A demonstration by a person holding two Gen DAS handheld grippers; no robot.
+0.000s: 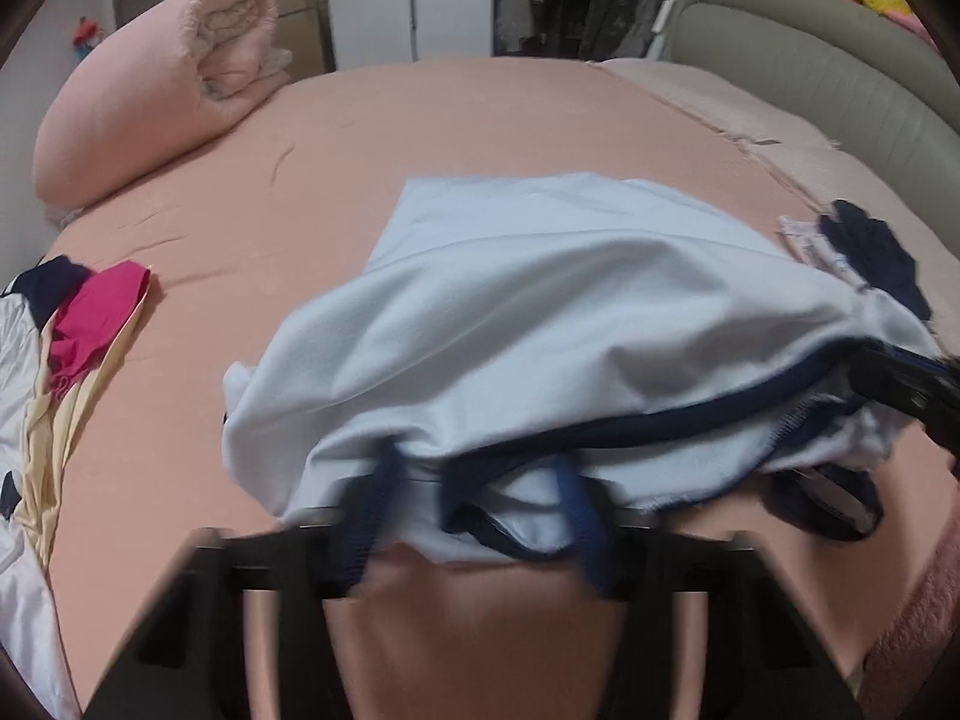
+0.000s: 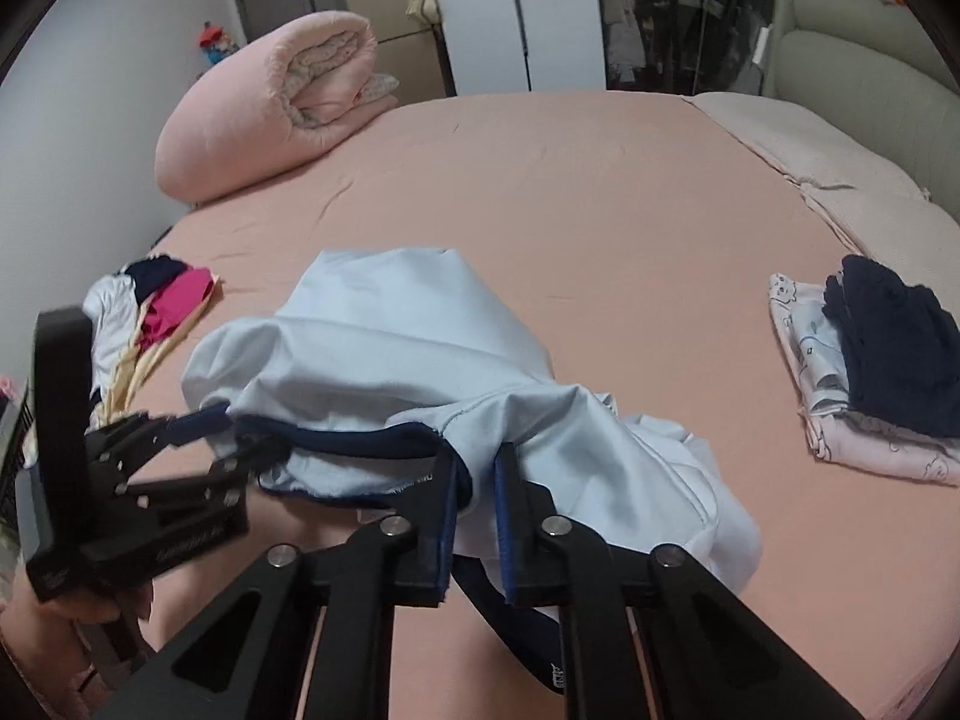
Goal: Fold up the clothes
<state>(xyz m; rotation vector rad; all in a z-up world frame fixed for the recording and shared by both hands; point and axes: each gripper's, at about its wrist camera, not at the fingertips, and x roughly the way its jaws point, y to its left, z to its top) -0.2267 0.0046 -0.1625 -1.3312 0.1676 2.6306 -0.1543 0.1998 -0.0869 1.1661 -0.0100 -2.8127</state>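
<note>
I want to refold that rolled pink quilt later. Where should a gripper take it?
Grip the pink quilt at its open spiral end, coming from the near side: the layered edges show there, while the rest is a smooth, fat bulge too thick to pinch.

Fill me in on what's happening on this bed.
A person is folding laundry with a gripper in each hand. Both grippers are clamped on the navy-trimmed edge of a light blue garment: the right gripper near the middle of that edge, the left gripper at its end. The garment is partly lifted and still rumpled, its far end on the pink sheet. A folded stack sits to the right, an unsorted pile to the left, and a rolled duvet at the far corner.
</note>
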